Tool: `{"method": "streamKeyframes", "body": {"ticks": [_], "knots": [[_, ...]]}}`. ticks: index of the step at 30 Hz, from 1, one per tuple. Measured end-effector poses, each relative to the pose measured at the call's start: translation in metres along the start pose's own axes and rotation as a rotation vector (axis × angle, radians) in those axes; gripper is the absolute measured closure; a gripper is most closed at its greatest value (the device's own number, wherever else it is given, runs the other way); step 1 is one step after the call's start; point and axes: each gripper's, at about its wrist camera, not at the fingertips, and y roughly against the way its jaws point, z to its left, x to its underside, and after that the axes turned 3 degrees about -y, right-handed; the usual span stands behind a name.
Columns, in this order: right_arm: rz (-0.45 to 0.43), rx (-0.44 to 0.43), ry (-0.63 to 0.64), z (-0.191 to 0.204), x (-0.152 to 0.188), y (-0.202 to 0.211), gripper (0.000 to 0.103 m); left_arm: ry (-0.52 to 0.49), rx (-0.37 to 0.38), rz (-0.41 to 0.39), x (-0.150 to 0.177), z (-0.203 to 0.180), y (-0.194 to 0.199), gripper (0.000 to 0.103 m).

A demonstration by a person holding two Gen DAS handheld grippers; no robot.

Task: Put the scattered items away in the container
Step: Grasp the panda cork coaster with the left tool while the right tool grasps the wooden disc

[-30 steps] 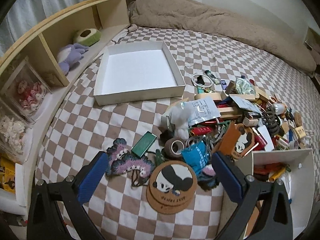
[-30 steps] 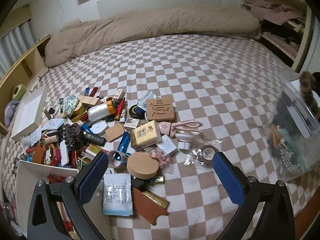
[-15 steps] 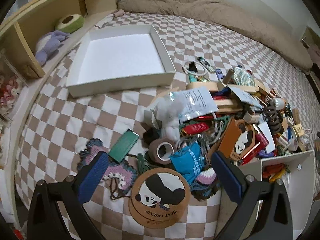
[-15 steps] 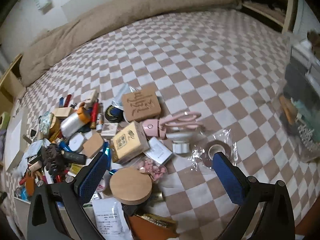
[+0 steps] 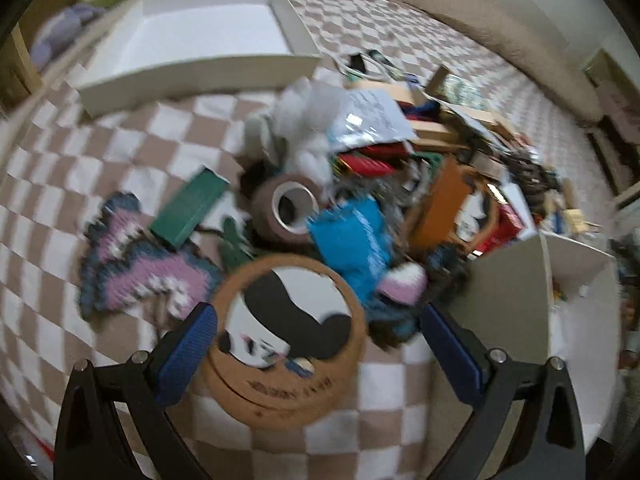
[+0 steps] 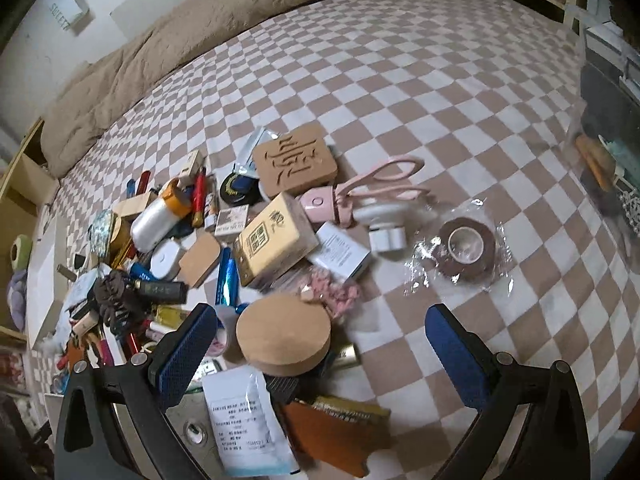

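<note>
Jaws spread, round panda coaster (image 5: 286,332) between

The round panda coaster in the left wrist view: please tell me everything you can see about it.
The panda coaster is a flat round disc that looks like cork, with a white centre carrying a black panda figure and dark lettering along its near rim. It lies flat on the checkered bedspread, apparently stacked on a second similar disc. The knitted purple piece lies at its left, the blue packet overlaps its far edge. The open left gripper brackets it, not gripping. The image is blurred.
</note>
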Motion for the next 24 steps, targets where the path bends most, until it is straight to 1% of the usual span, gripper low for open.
{"method": "streamKeyframes", "body": {"ticks": [3, 6, 8, 10, 12, 16, 19, 21, 24], "knots": [[0.013, -0.003, 0.008, 0.002, 0.003, -0.002, 0.000, 0.026, -0.001, 0.013, 0.004, 0.007, -0.003, 0.001], [0.021, -0.005, 0.008, 0.005, 0.004, -0.004, 0.000, 0.071, -0.026, 0.036, 0.006, 0.015, -0.011, 0.002], [0.027, -0.005, 0.017, 0.009, 0.006, -0.005, 0.000, 0.079, -0.035, 0.039, 0.005, 0.015, -0.015, 0.002], [0.038, 0.004, 0.038, 0.013, 0.007, -0.007, 0.000, 0.069, -0.049, 0.048, 0.006, 0.011, -0.019, 0.001], [0.057, 0.013, 0.052, 0.016, 0.010, -0.010, 0.000, 0.041, -0.082, 0.055, 0.006, 0.005, -0.023, 0.001], [0.113, -0.014, 0.000, 0.007, 0.012, -0.017, 0.000, 0.017, -0.138, 0.070, 0.006, -0.004, -0.030, 0.001], [0.129, -0.018, 0.024, 0.008, 0.014, -0.017, 0.000, -0.002, -0.176, 0.078, 0.006, -0.010, -0.033, 0.001], [0.125, -0.015, 0.053, 0.011, 0.015, -0.016, 0.000, -0.014, -0.188, 0.079, 0.007, -0.012, -0.035, 0.001], [0.125, -0.030, 0.057, 0.014, 0.014, -0.016, 0.000, -0.010, -0.190, 0.074, 0.007, -0.012, -0.036, 0.001]]}}
